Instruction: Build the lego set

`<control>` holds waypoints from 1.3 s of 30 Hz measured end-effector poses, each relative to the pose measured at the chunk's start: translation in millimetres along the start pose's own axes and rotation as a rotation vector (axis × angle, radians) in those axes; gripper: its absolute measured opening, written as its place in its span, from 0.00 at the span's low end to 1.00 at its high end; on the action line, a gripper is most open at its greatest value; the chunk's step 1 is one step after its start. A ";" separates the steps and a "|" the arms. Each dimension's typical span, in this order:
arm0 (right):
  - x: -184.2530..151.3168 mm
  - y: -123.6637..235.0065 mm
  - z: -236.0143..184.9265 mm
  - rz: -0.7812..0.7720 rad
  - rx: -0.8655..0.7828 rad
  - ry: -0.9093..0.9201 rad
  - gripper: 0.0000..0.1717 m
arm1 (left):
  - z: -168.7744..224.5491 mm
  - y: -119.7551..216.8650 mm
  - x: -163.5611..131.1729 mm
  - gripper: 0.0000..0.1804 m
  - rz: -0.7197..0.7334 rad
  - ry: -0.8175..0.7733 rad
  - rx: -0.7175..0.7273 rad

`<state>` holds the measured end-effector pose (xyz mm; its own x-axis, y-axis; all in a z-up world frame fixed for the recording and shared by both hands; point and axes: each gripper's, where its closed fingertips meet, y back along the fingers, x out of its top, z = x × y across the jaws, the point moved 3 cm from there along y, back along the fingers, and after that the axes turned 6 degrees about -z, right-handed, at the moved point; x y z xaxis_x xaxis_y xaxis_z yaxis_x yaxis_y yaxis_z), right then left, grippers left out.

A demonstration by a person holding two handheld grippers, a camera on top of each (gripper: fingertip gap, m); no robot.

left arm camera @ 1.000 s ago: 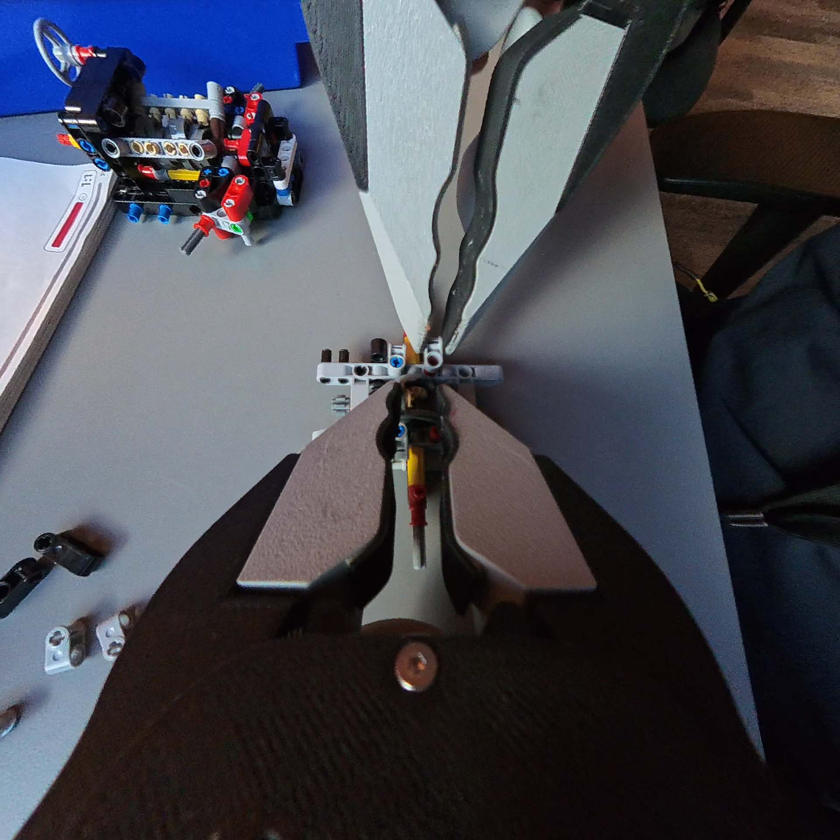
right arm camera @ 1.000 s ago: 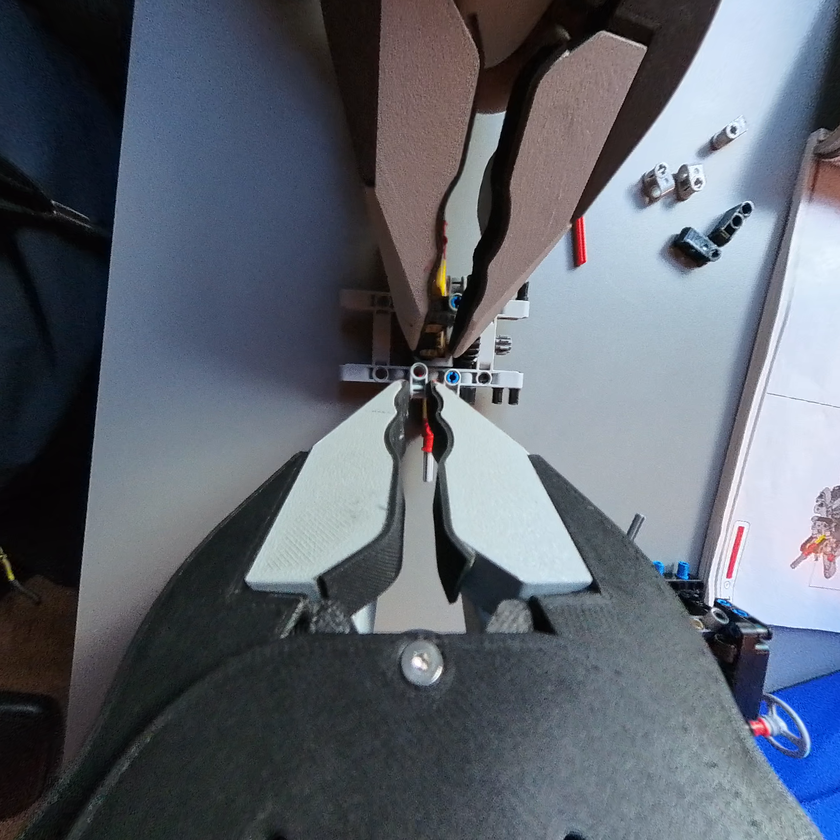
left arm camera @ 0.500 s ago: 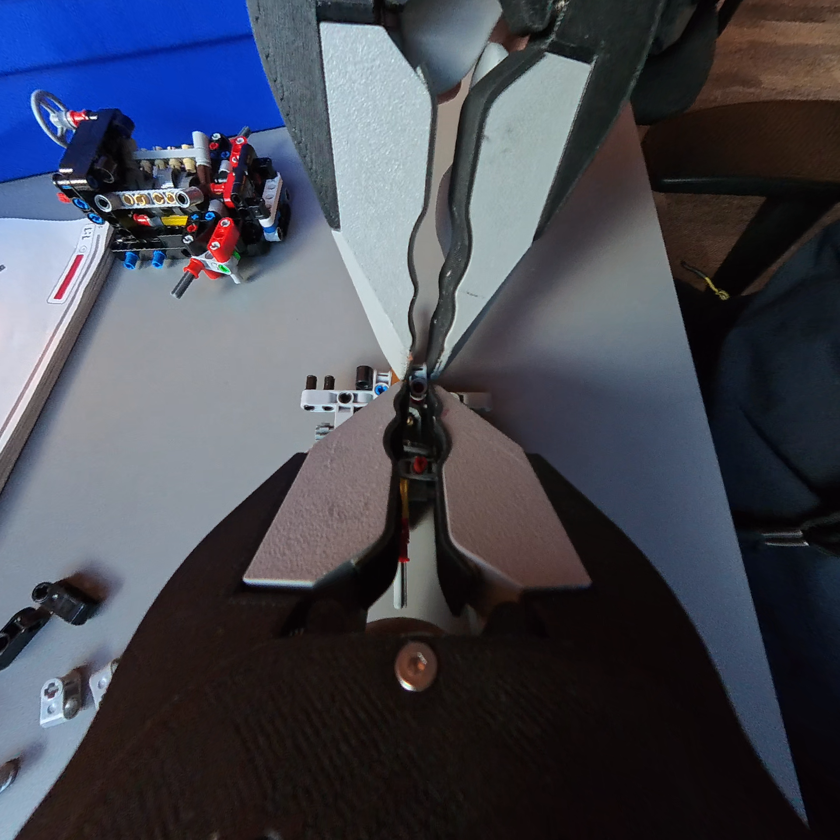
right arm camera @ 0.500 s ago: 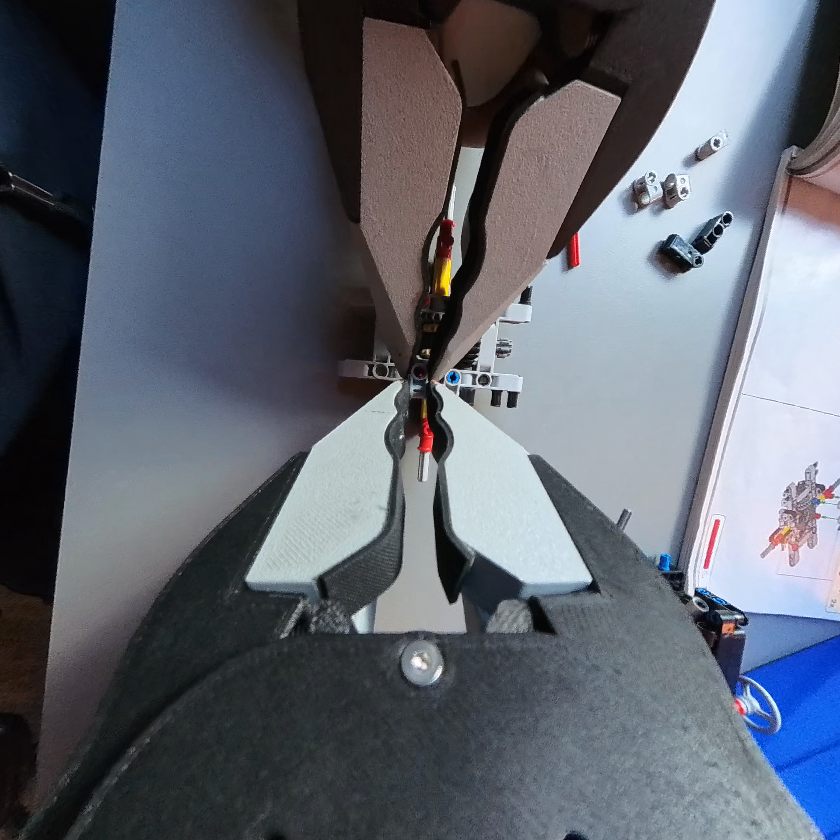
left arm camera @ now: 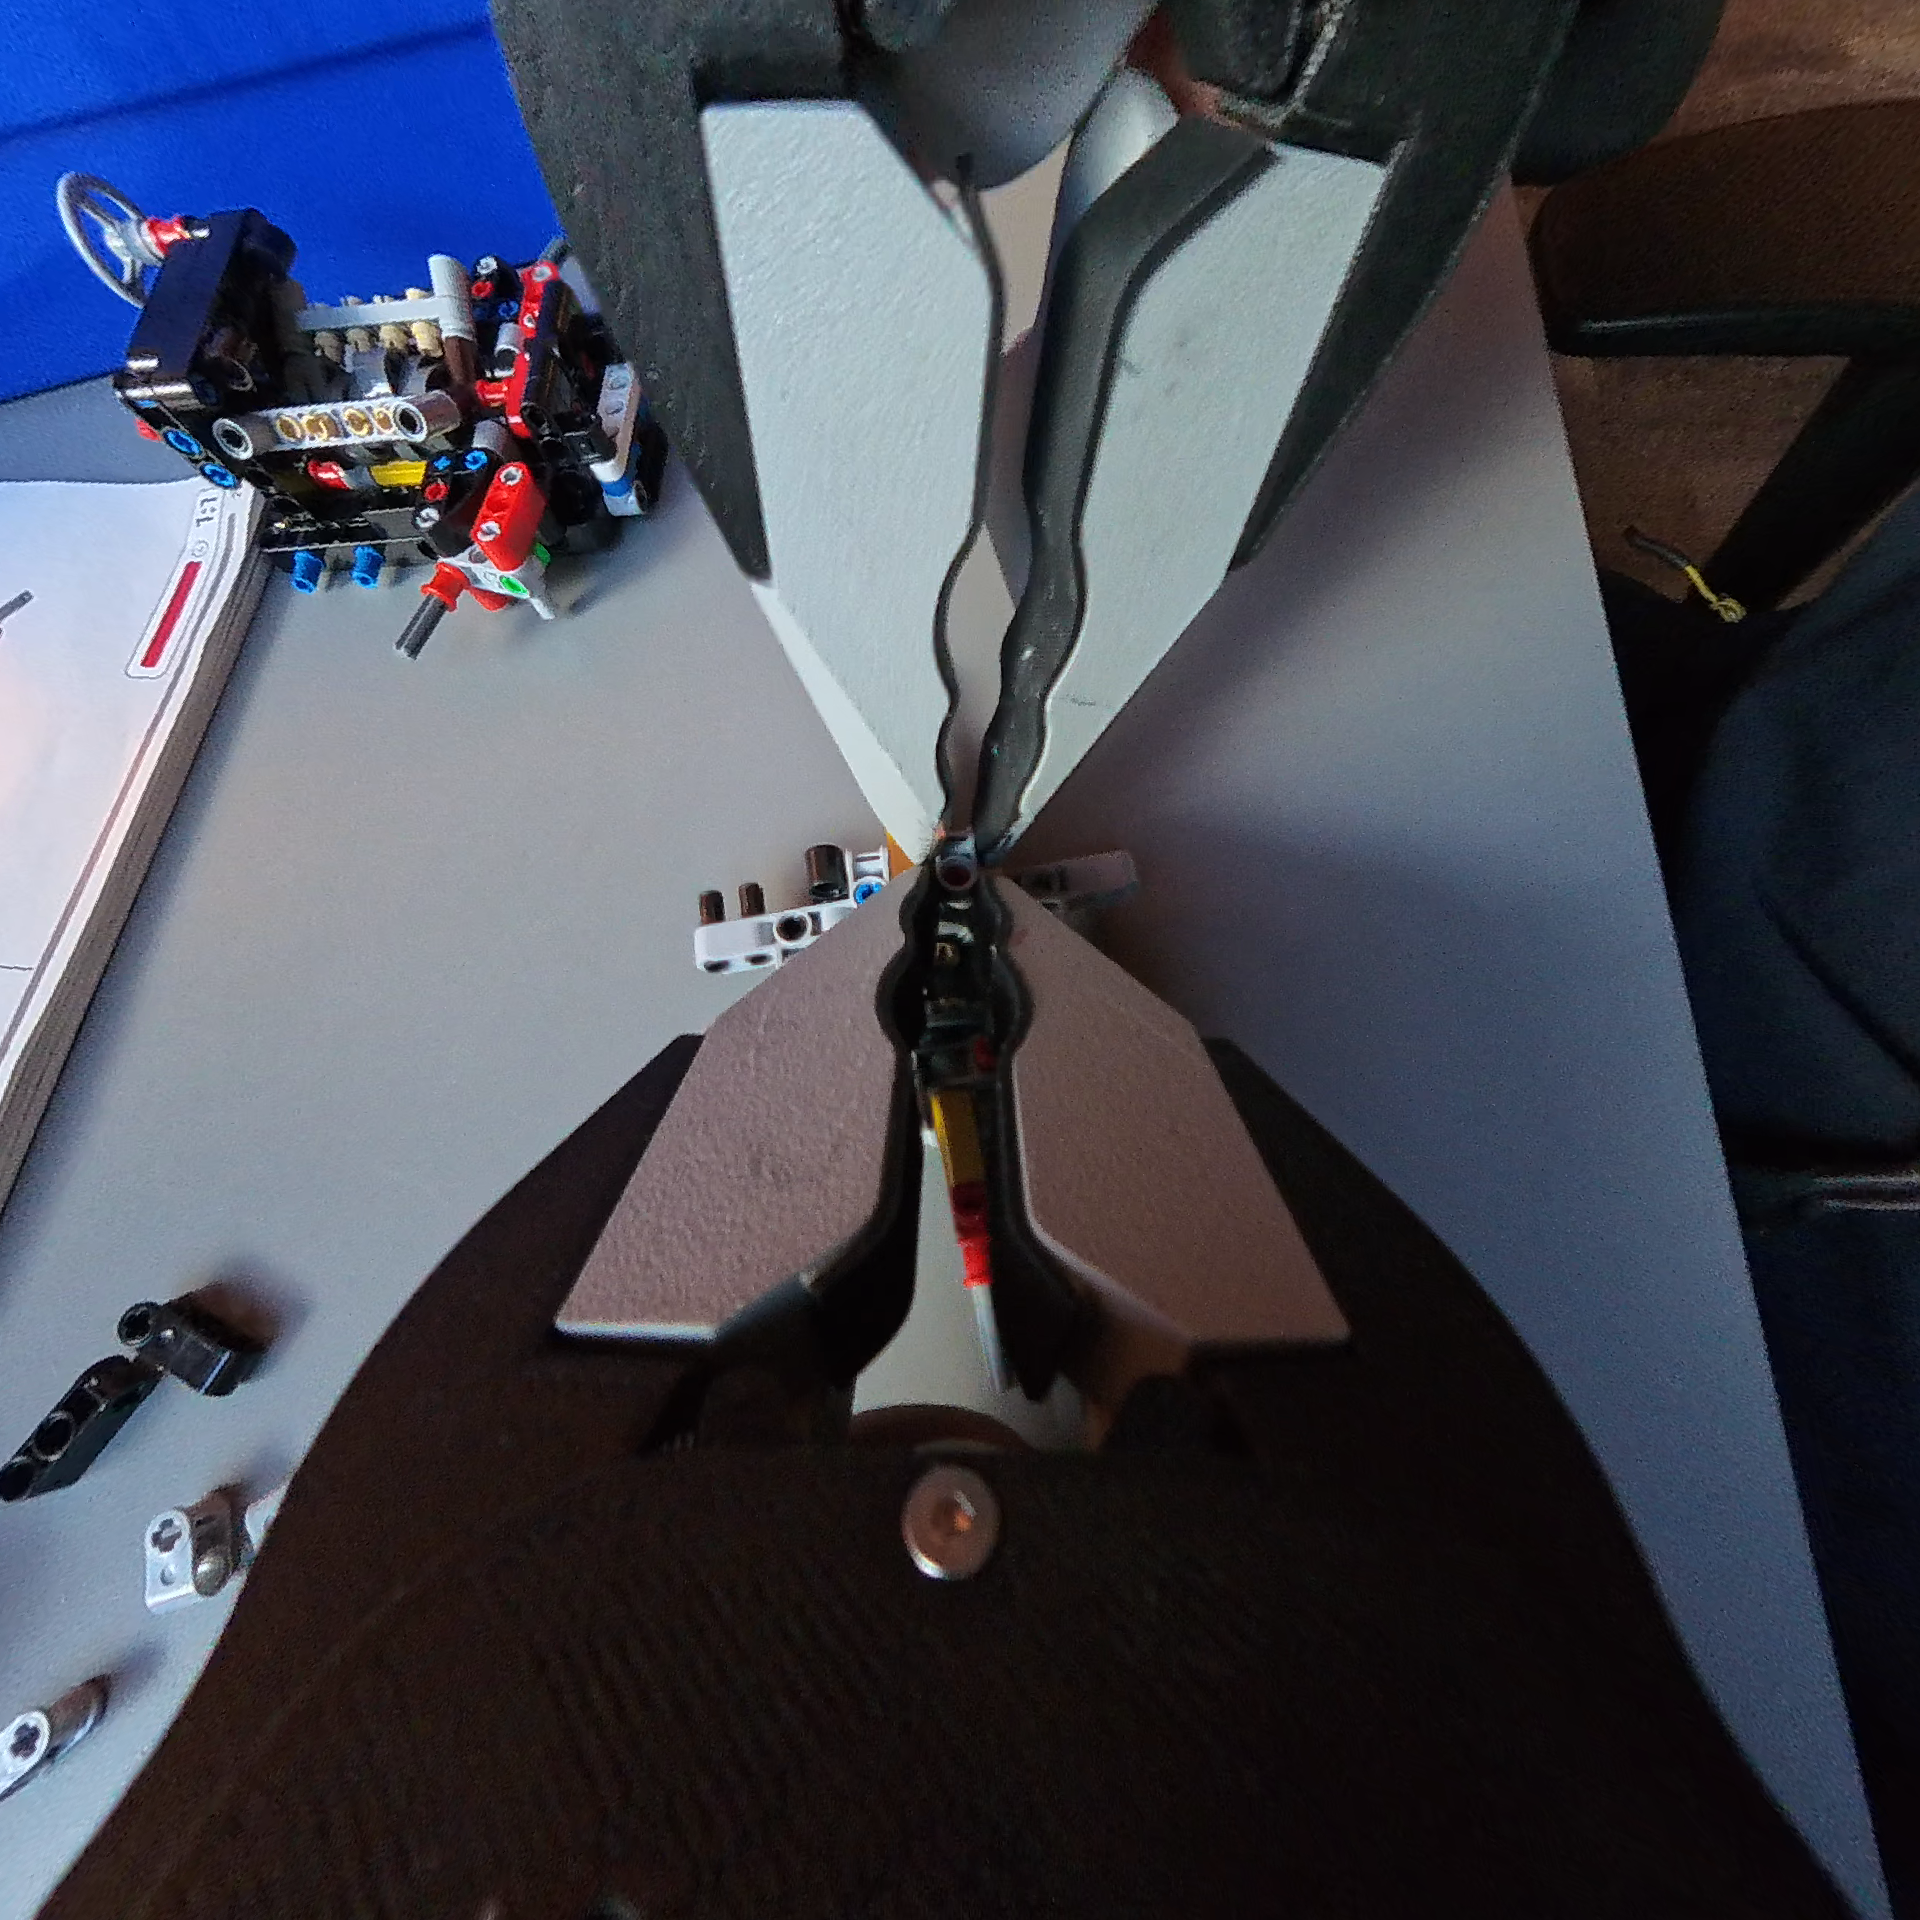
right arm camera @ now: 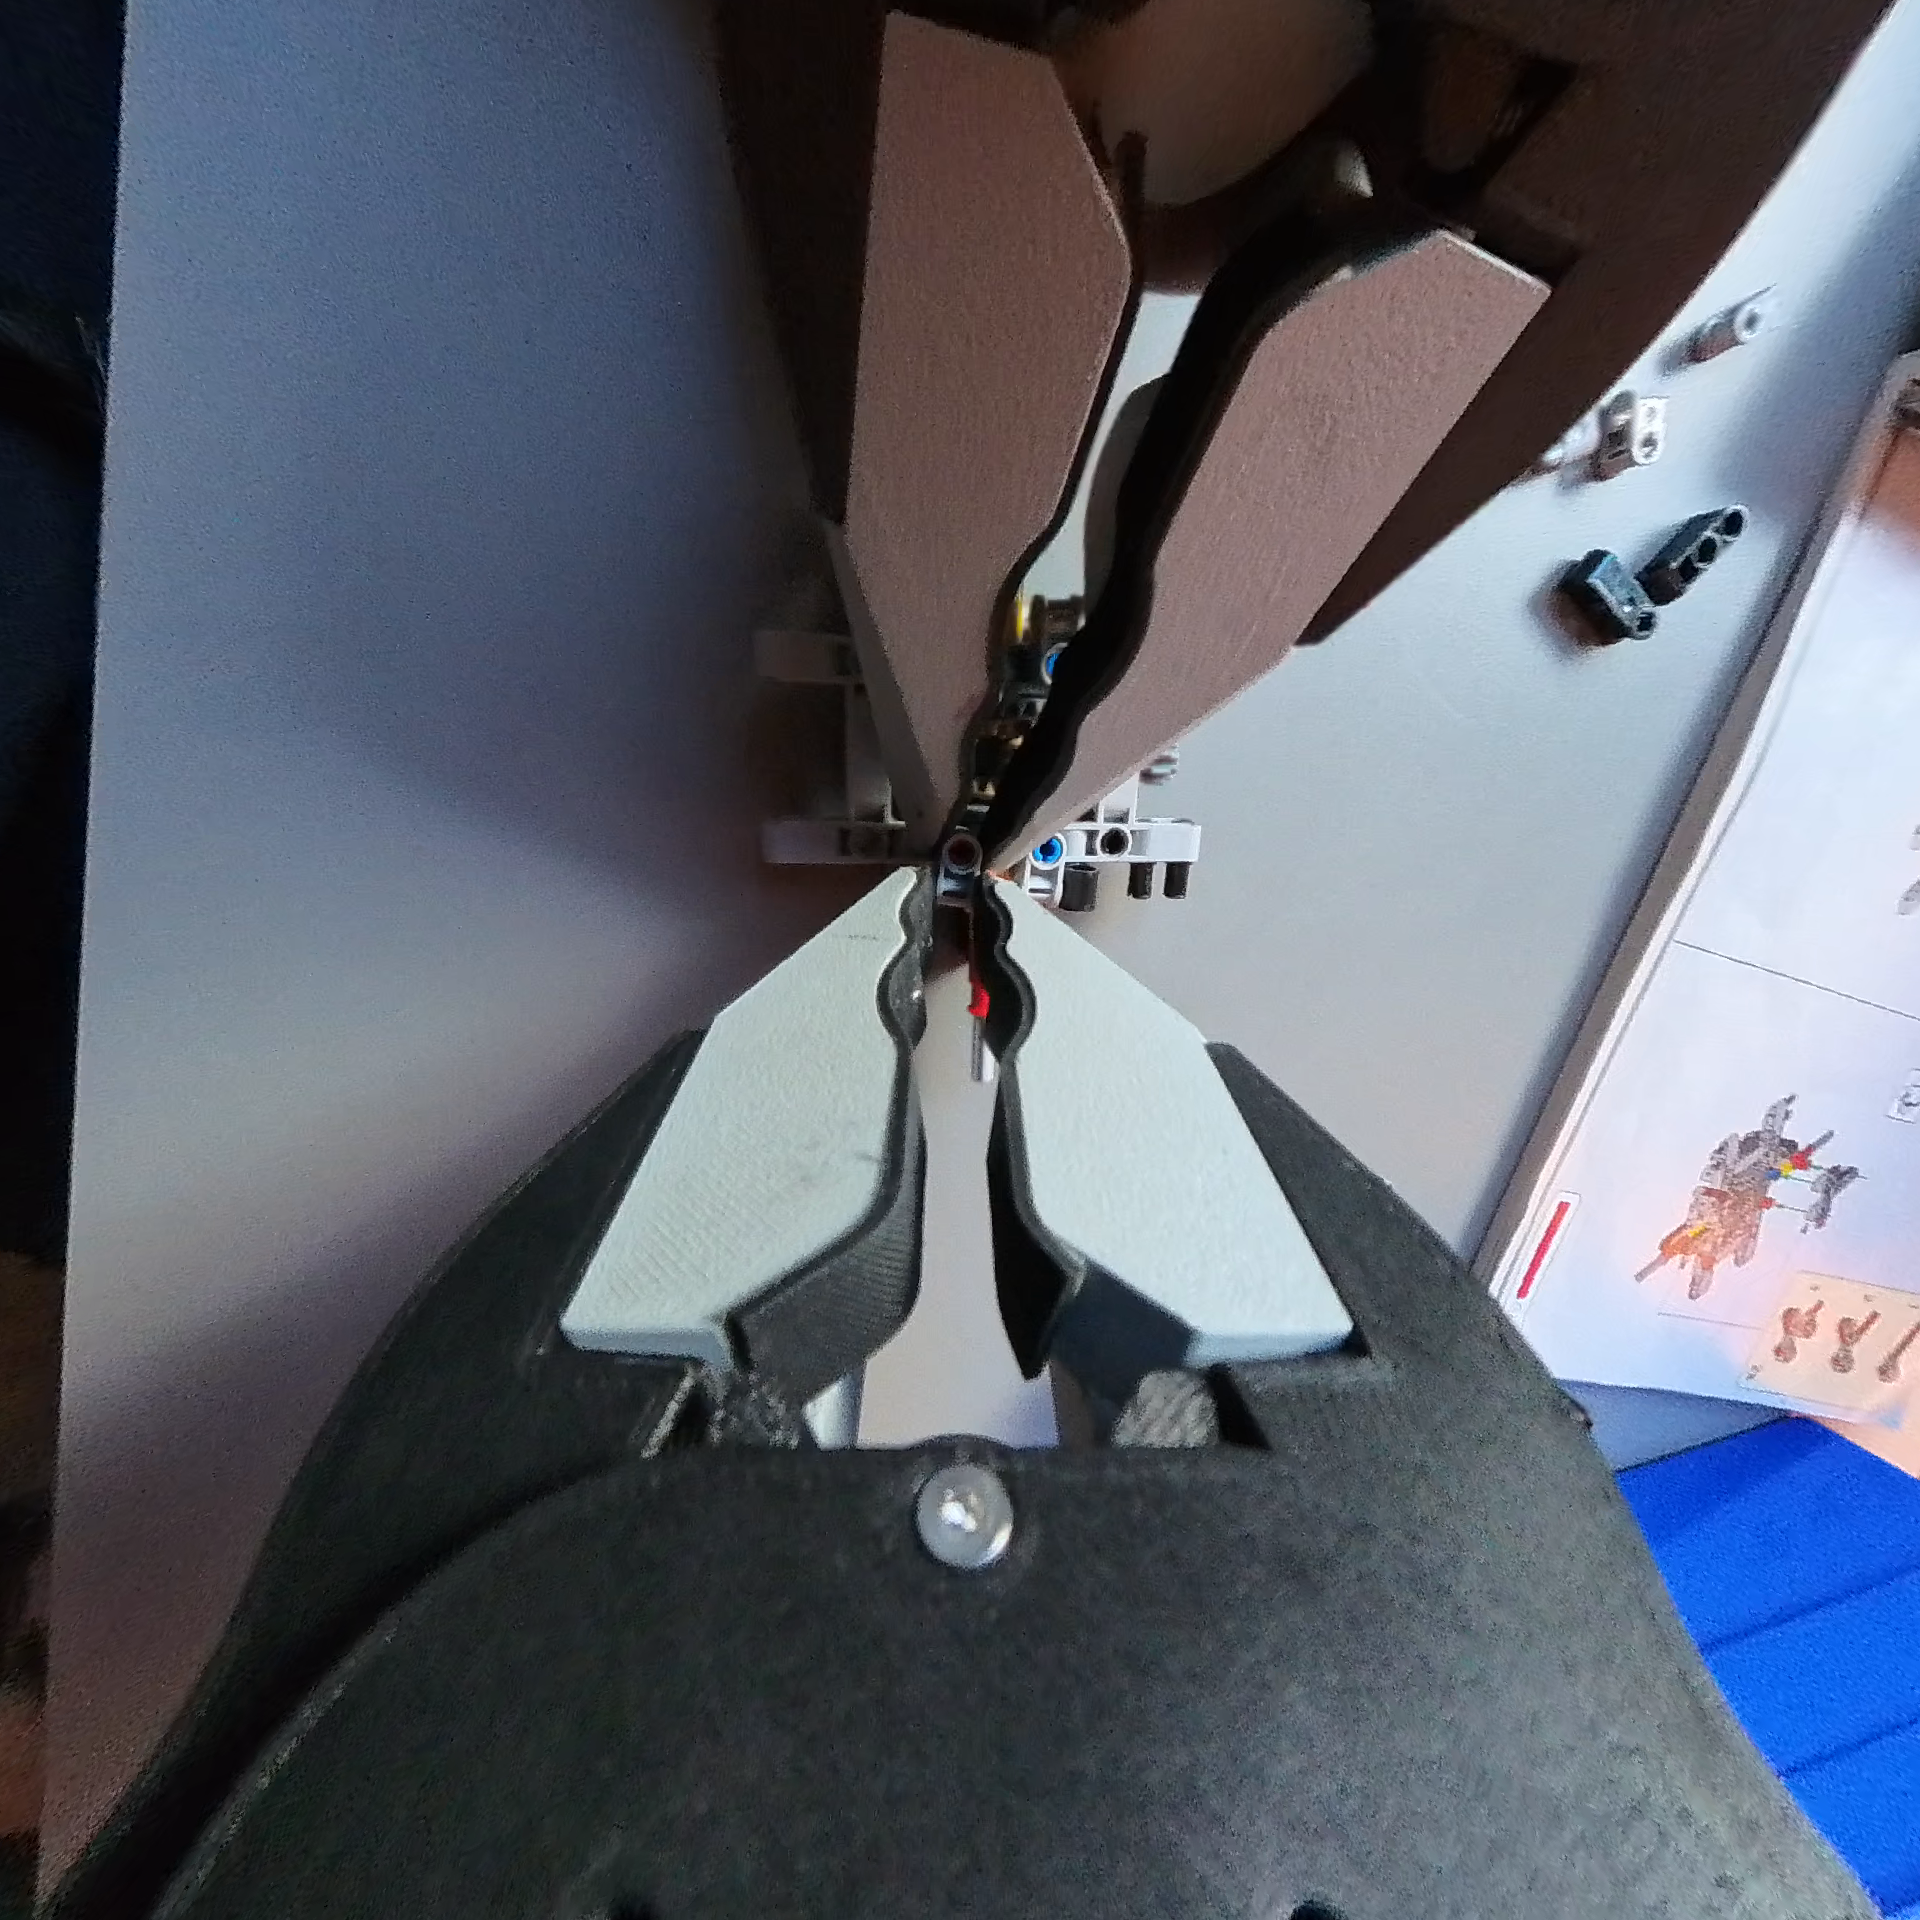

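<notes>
both grippers meet tip to tip over the grey table. left gripper, brown fingers, is clamped on a slim axle assembly: black connectors in the pads, yellow and red sleeves and a bare grey shaft trailing back between the fingers. right gripper, light grey fingers, is closed on a small grey connector with a round hole, red bit and thin grey pin behind it. the connector sits right at the axle's end.

small rigid plastic, very light, slick, likely to twist or pop out if pinched off-centre; best held across the flat sides of the connectors, not the bare shaft.

white beam frame lies on the table just under the tips. bigger built model, instruction booklet, loose black connectors sit well apart.
</notes>
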<state>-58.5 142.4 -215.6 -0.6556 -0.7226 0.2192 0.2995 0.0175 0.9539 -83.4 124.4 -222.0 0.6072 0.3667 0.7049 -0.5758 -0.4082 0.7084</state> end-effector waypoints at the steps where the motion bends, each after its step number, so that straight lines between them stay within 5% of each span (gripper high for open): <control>1: 0.1 -0.4 0.4 -0.015 0.020 0.001 0.02 | 0.1 -0.2 0.2 0.03 -0.006 -0.002 0.003; 9: 1.6 -1.0 5.1 -0.024 0.117 -0.101 0.03 | -1.5 1.3 -0.9 0.03 0.003 0.011 0.031; 16: 2.7 5.6 6.4 0.114 0.016 -0.177 0.05 | -2.1 5.2 -1.8 0.03 0.045 0.069 -0.033; 19: 2.5 11.6 7.8 0.136 -0.021 -0.196 0.02 | -0.1 11.7 -0.5 0.13 0.065 0.072 -0.075; 25: 4.4 17.3 6.8 0.228 0.007 -0.250 0.05 | -15.0 36.7 -1.2 0.16 0.124 0.154 -0.073; 31: 5.3 1.5 6.8 0.174 -0.010 -0.172 0.02 | -12.1 18.0 -15.2 0.19 0.000 0.145 -0.066; 39: 8.9 0.3 1.0 0.170 0.060 -0.065 0.02 | -12.5 14.3 -12.8 0.14 0.021 0.099 -0.068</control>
<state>-64.9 136.7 -213.1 -0.6429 -0.6600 0.3888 0.3691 0.1777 0.9122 -106.2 124.4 -220.4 0.5398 0.4406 0.7173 -0.6258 -0.3599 0.6920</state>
